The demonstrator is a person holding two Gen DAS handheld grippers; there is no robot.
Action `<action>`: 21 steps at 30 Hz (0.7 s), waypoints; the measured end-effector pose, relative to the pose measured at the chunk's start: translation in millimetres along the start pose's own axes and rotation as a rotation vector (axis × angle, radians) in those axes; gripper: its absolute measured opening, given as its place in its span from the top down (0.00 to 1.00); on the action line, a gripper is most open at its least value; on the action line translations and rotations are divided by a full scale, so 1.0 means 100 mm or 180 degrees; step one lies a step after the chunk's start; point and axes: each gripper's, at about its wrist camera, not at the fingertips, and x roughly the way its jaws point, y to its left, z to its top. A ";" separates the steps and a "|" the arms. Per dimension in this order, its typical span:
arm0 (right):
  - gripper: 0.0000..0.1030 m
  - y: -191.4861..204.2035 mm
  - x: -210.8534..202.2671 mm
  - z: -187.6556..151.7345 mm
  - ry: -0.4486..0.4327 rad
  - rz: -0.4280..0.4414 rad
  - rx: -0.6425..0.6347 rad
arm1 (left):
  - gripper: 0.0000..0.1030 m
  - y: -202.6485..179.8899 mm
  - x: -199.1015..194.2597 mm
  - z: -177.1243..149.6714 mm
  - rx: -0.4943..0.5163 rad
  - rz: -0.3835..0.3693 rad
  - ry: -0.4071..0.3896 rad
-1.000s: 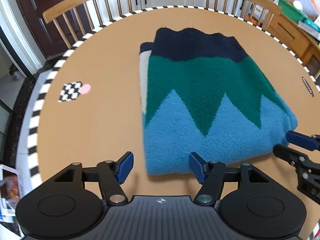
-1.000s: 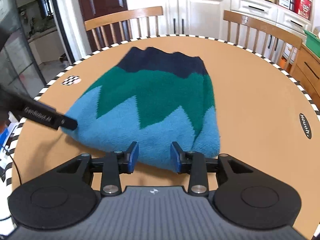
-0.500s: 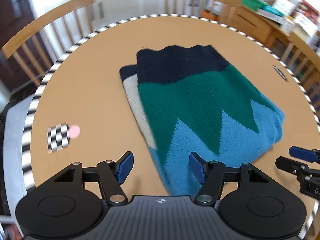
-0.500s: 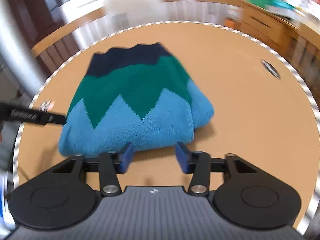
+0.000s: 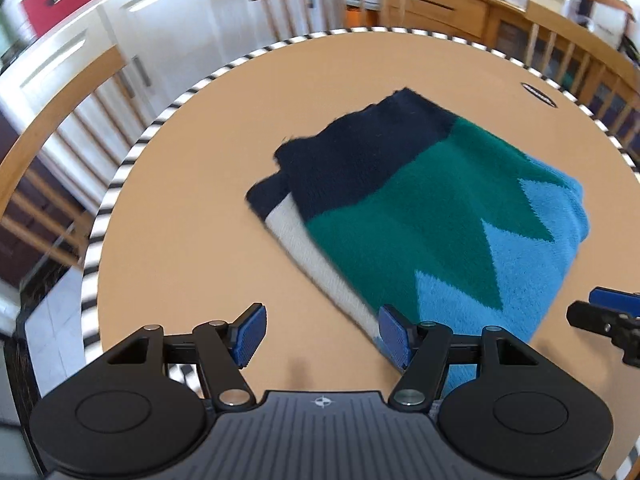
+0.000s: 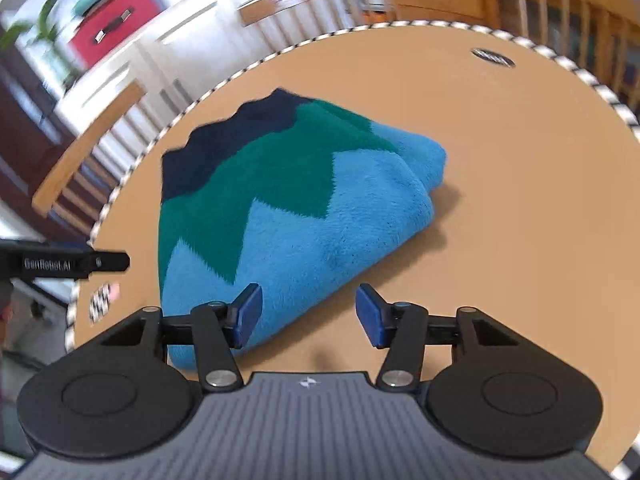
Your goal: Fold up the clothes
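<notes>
A folded fleece sweater (image 5: pixel 432 216) with navy, green and light-blue zigzag bands lies on the round tan table (image 5: pixel 192 216), a white layer showing along its left edge. My left gripper (image 5: pixel 322 334) hovers open at the sweater's near left corner, with only bare table between its blue pads. The right gripper (image 6: pixel 309 315) is open over the light-blue near edge of the sweater (image 6: pixel 288 208), and its pads do not press on it. In the left wrist view the right gripper (image 5: pixel 600 307) shows at the right edge. A black finger (image 6: pixel 68 264) of the left gripper enters the right wrist view at the left.
The table has a black-and-white checked rim (image 5: pixel 120 184). A small checkered marker with a pink dot (image 6: pixel 104 300) lies near its left edge, and a dark oval logo (image 6: pixel 493 58) sits far right. Wooden chairs (image 5: pixel 60 120) stand around it, with white cabinets and a wooden sideboard behind.
Both views have rolled, so the sweater now lies slanted in the pictures. The right gripper's jaws stand wider than a second ago. The left gripper has shifted toward the sweater's left corner.
</notes>
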 end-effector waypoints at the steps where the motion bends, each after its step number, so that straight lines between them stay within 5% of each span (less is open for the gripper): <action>1: 0.48 -0.01 0.02 -0.01 -0.0001 -0.0020 0.0082 | 0.36 0.02 0.03 0.05 0.0079 -0.0015 -0.0008; 10: 0.46 0.17 0.14 -0.21 -0.0308 -0.0585 0.0909 | 0.35 0.40 0.46 0.78 0.0971 -0.0402 -0.0295; 16: 0.46 0.30 0.23 -0.36 -0.0704 -0.0876 0.1598 | 0.22 0.63 0.75 1.29 0.1503 -0.1229 -0.0412; 21: 0.46 0.09 0.29 -0.51 -0.0871 -0.0668 0.2410 | 0.27 0.67 1.40 1.76 0.1401 -0.1908 0.0194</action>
